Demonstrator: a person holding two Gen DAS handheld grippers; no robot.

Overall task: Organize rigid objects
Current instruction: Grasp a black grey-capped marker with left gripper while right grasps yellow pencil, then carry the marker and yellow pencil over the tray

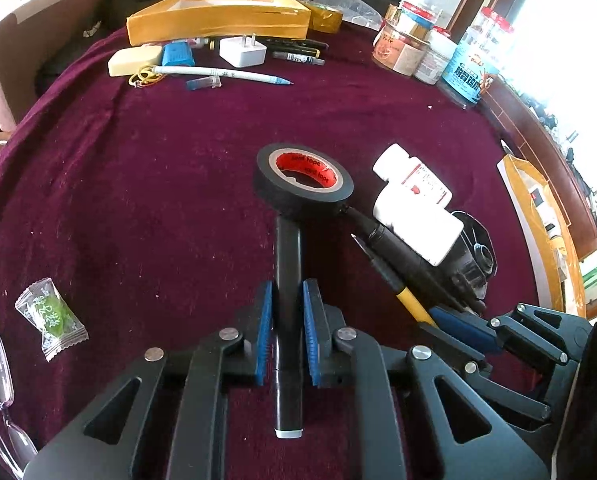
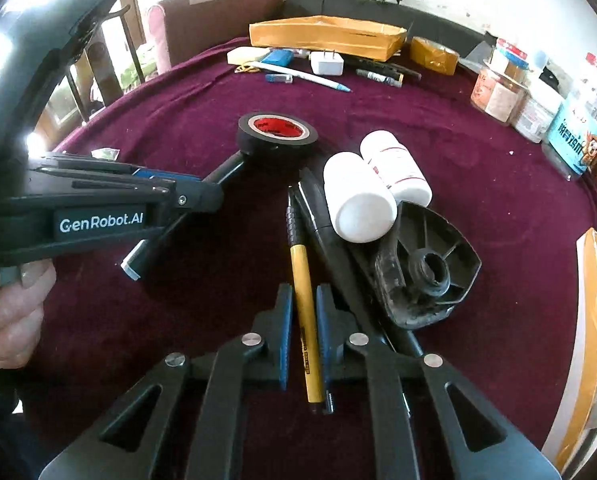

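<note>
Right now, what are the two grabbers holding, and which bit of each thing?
The left gripper pinches a black marker around its middle. The right gripper pinches a yellow pen on its yellow barrel, behind the black grip.

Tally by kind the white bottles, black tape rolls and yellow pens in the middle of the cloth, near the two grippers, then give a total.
White bottles: 2, the near one and the far one
Black tape roll: 1
Yellow pen: 1
Total: 4
</note>
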